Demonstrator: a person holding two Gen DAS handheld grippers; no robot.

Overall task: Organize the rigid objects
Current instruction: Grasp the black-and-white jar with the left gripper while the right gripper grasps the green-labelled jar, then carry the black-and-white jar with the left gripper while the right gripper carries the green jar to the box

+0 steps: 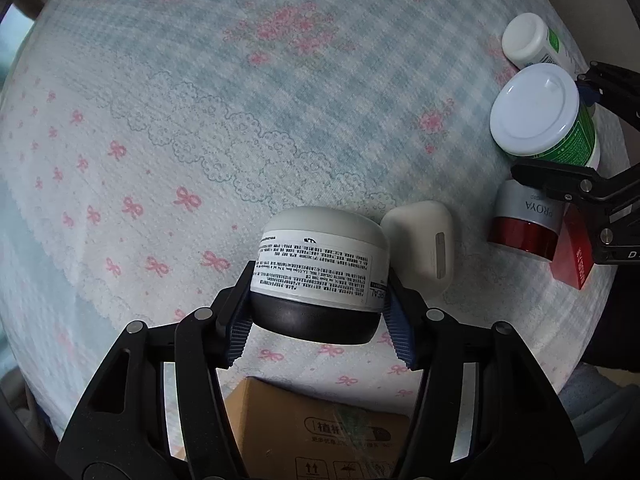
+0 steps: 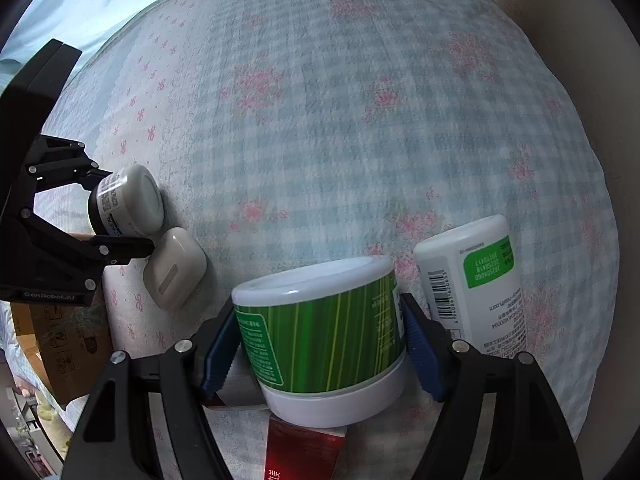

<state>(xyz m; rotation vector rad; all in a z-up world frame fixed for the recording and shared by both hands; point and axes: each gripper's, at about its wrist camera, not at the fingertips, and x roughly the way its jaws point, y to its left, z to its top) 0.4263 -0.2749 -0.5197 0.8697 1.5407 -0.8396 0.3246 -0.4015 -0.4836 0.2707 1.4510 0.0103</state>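
Observation:
My left gripper (image 1: 320,284) is shut on a grey-white jar (image 1: 320,256) with a printed label and a black end. The blue pads press on both its sides, and its pale end faces the cloth. A white earbud case (image 1: 424,240) lies right beside it. In the right wrist view my right gripper (image 2: 320,316) is shut on a green-striped jar (image 2: 320,328) with a white lid, and the pads touch its label on either side. That jar (image 1: 540,120) and the right gripper (image 1: 554,126) also show at the right edge of the left wrist view. The left gripper (image 2: 124,210) appears at the far left.
A white bottle (image 2: 472,280) with a green label stands close to the green jar. A red and silver jar (image 1: 524,224) and a red box (image 1: 576,256) sit nearby. A cardboard box (image 1: 312,432) lies below the table edge. A checked cloth (image 1: 280,120) with pink bows covers the table.

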